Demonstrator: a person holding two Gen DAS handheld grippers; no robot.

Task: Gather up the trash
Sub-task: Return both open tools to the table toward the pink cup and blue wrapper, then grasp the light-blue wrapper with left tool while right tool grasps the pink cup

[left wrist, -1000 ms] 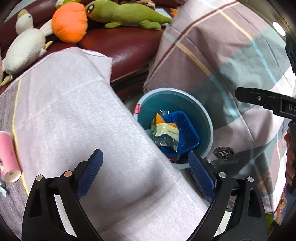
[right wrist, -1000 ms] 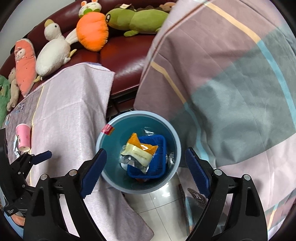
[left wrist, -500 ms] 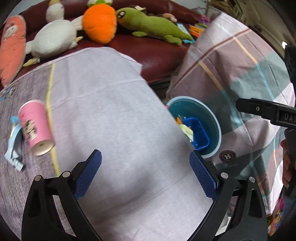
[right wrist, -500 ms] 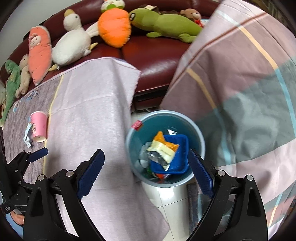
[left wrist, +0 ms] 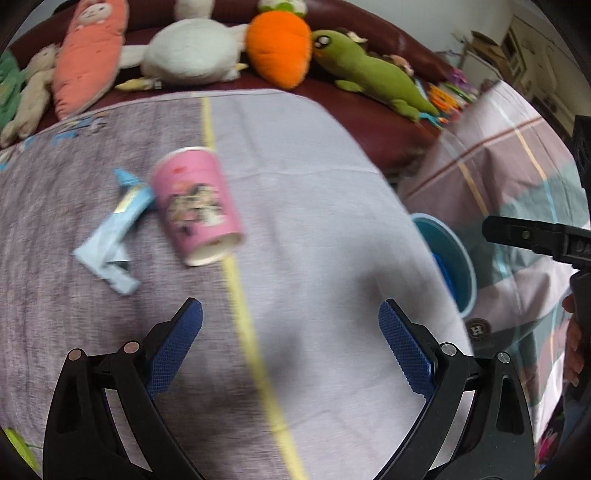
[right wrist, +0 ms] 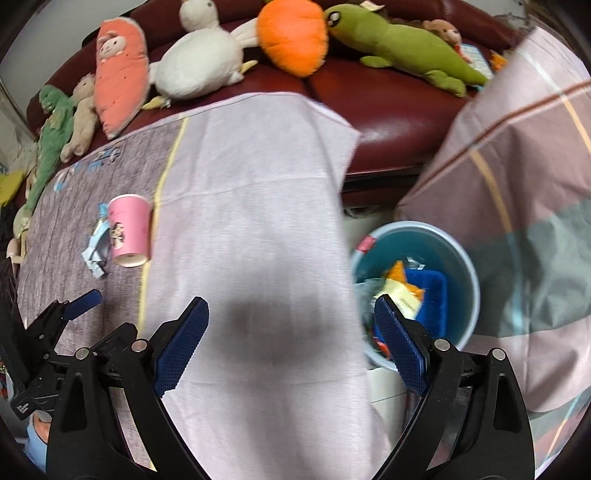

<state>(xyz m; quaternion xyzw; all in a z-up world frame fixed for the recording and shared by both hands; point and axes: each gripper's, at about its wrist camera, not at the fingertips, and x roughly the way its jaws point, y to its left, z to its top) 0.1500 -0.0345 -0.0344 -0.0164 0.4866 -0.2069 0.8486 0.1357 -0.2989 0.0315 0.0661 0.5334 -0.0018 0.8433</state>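
Note:
A pink paper cup (left wrist: pixel 197 206) lies on its side on the cloth-covered table, with a light blue wrapper (left wrist: pixel 112 240) touching its left side. Both show small in the right wrist view, the cup (right wrist: pixel 129 230) and the wrapper (right wrist: pixel 95 245). My left gripper (left wrist: pixel 290 345) hangs open and empty over the cloth, below and right of the cup. My right gripper (right wrist: pixel 291 341) is open and empty too, above the table's right edge. A teal trash bin (right wrist: pixel 448 258) stands on the floor to the right, holding a blue tray (right wrist: pixel 430 295) and wrappers.
Plush toys line the dark red sofa (right wrist: pixel 391 107) behind the table: an orange carrot (right wrist: pixel 293 35), a green lizard (right wrist: pixel 399 42), a white duck (right wrist: pixel 199 68). A plaid blanket (right wrist: pixel 524 155) rises right of the bin. A yellow stripe (left wrist: pixel 240 295) runs down the tablecloth (left wrist: pixel 314 221).
Both grippers have swung left, away from the bin and over the table. The pink cup and blue wrapper have come toward the middle of the left wrist view. Both grippers stayed open.

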